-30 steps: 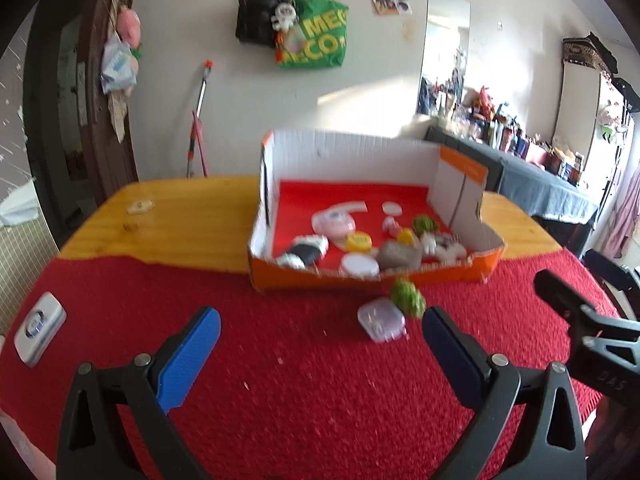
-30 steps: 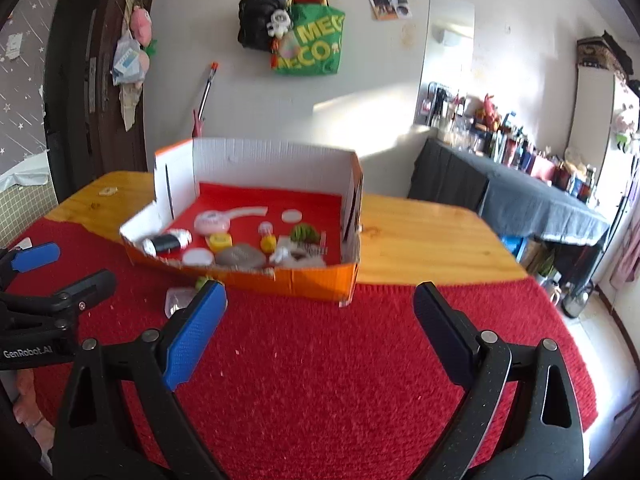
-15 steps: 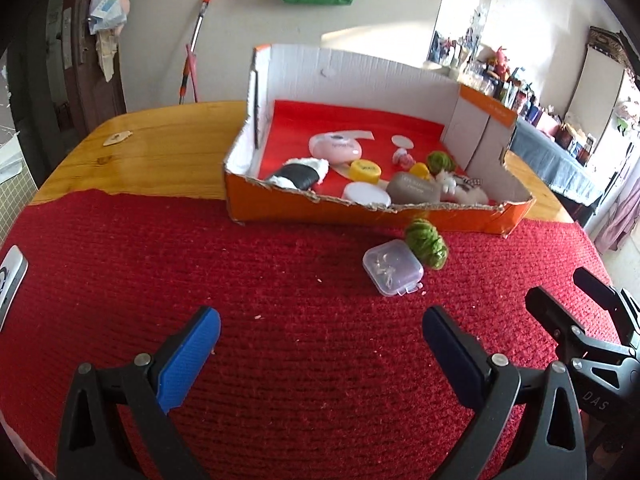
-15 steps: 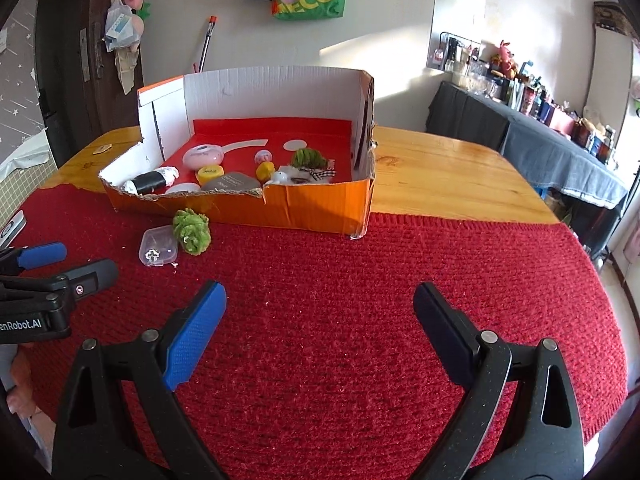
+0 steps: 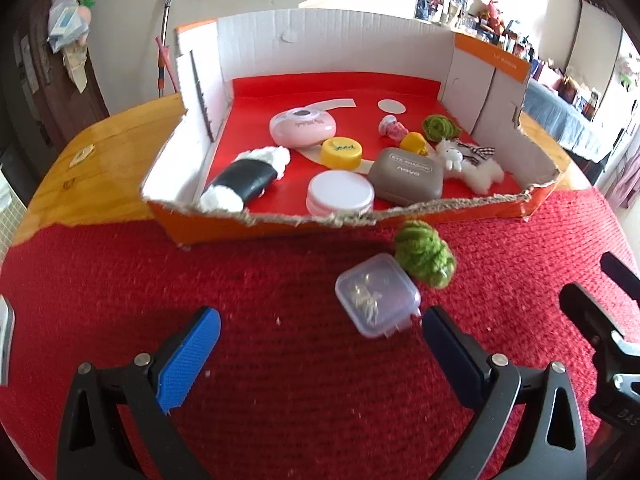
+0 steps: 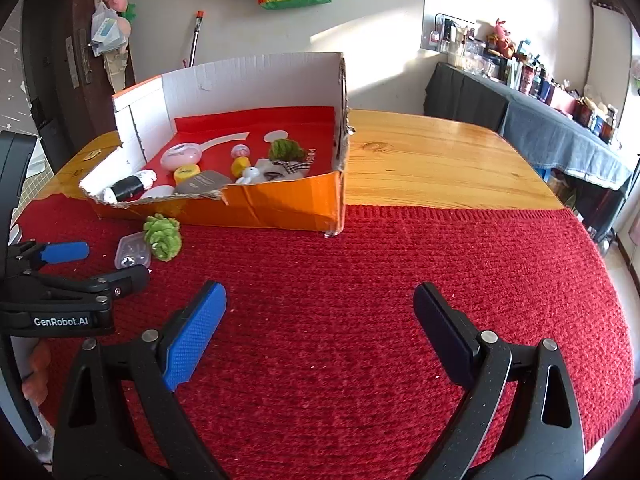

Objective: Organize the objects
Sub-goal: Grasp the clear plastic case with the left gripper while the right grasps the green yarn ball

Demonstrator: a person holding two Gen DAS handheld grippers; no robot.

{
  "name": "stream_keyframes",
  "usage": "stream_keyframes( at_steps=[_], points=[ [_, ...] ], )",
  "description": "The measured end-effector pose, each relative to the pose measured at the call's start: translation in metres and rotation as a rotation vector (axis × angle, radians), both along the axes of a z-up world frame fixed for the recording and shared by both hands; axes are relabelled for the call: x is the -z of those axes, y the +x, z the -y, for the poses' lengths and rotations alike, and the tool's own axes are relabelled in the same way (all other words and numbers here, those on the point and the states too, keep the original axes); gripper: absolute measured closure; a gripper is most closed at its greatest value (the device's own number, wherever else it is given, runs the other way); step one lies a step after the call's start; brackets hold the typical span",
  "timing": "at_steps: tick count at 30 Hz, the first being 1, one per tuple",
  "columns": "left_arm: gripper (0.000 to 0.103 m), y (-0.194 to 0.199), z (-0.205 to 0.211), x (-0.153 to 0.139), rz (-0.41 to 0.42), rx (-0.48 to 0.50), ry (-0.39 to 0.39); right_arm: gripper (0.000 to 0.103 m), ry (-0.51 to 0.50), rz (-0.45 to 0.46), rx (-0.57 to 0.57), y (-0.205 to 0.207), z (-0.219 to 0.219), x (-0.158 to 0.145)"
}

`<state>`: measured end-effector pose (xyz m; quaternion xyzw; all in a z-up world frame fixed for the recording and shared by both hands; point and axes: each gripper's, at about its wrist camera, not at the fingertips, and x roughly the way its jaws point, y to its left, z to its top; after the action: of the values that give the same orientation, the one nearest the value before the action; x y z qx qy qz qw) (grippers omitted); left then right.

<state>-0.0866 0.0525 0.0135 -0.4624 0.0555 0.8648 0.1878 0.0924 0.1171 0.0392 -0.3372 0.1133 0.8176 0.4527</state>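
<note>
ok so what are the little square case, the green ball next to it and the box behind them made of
Small square case: looks like clear, glossy hard plastic; its contents show through the lid.
Green ball: seems to be wound yarn, matte and fuzzy, with looped strands visible.
Box: corrugated cardboard, orange outside and white inside; the torn front edge shows raw brown fibre.

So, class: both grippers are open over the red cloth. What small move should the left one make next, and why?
Probably ease the left gripper forward and rightward around the clear plastic case: it lies outside the orange box, nearest its open jaws, touching the green yarn ball.
</note>
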Motion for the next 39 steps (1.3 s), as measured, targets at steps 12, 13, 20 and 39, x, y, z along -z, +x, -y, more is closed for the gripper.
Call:
stream_keyframes(
  at_steps=[12, 13, 20, 39],
  points=[
    [0.0, -0.007, 0.044, 0.003, -0.006, -0.023, -0.018, 0.007, -0.111, -0.003, -0.13, -0.03, -0.009, 0.003],
    [0.0, -0.007, 0.049, 0.003, -0.006, -0.026, -0.015, 0.007, -0.134, -0.006, -0.154, -0.036, -0.01, 0.005],
    [0.0, -0.005, 0.053, 0.001, -0.054, 0.047, -0.038, 0.007, -0.226, 0.016, -0.268, -0.079, -0.014, 0.015],
    [0.049, -0.006, 0.041, -0.002, -0.052, 0.207, 0.073, 0.06, -0.244, 0.007, -0.284, -0.104, -0.008, 0.022]
  ],
)
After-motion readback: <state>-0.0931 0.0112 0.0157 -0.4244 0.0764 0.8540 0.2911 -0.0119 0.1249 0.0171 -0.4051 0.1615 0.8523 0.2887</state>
